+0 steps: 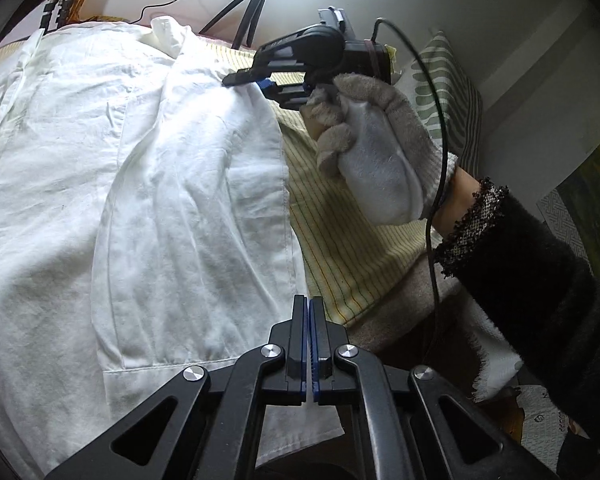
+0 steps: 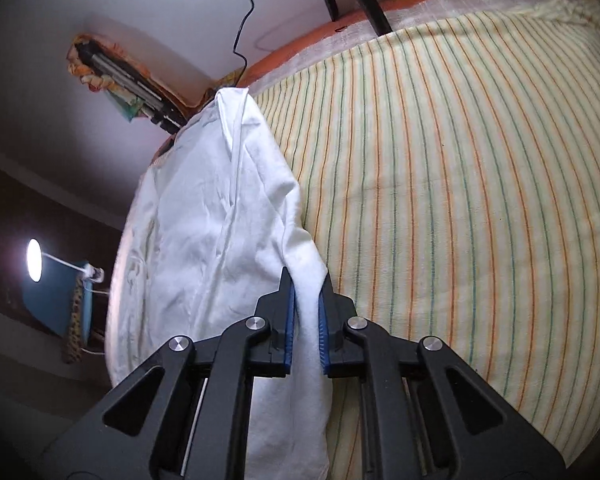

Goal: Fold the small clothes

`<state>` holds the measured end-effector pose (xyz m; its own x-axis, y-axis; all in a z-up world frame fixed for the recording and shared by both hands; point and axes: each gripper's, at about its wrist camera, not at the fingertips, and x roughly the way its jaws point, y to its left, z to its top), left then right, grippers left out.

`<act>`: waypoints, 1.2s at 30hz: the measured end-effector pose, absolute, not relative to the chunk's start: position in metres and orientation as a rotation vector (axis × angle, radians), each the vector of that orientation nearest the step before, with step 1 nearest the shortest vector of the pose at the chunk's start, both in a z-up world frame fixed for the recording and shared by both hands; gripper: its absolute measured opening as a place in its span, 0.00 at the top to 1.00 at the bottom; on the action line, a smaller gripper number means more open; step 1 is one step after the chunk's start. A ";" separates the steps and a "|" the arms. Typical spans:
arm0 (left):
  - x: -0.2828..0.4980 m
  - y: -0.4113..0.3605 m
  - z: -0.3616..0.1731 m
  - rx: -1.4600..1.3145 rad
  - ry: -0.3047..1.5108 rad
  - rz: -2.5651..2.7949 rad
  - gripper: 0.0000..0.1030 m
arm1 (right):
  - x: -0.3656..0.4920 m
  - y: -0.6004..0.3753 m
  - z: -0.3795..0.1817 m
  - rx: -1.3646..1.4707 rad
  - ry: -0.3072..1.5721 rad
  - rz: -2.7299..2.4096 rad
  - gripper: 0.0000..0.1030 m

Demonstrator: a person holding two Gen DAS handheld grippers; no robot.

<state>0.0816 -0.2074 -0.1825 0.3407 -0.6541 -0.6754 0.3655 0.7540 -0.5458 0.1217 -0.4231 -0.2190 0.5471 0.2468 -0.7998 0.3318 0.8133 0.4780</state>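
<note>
A white garment point(image 1: 140, 160) lies spread on a yellow striped sheet point(image 1: 340, 240). My left gripper point(image 1: 309, 300) sits at the garment's near right hem with its jaws together; a thin white line of cloth shows between the pads. Farther along that same edge, a gloved hand point(image 1: 380, 152) holds my right gripper point(image 1: 246, 78) against the cloth. In the right wrist view, the right gripper point(image 2: 306, 280) is shut on a thick fold of the white garment point(image 2: 220, 220), which bulges up between the blue pads.
The striped sheet point(image 2: 460, 200) stretches bare to the right of the garment. A tripod point(image 1: 252, 8) stands at the far edge by the wall. A leaf-print pillow point(image 1: 448, 84) lies at the right. A black cable point(image 1: 436, 200) hangs past the wrist. A lamp point(image 2: 34, 260) glows at the left.
</note>
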 end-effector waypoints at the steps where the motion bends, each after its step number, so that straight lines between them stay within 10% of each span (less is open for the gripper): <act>1: 0.081 -0.208 -0.183 -0.320 1.025 -0.677 1.00 | 0.124 -0.418 -0.218 0.613 1.017 -0.057 0.90; 36: 0.043 -0.141 -0.174 -0.482 0.965 -0.574 1.00 | 0.177 -0.315 -0.152 0.335 1.061 -0.077 0.90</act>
<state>0.0429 -0.1413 -0.1737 0.4442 -0.6464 -0.6203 0.2360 0.7524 -0.6150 0.1771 -0.3155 -0.1518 0.4902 0.0984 -0.8660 0.2220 0.9468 0.2332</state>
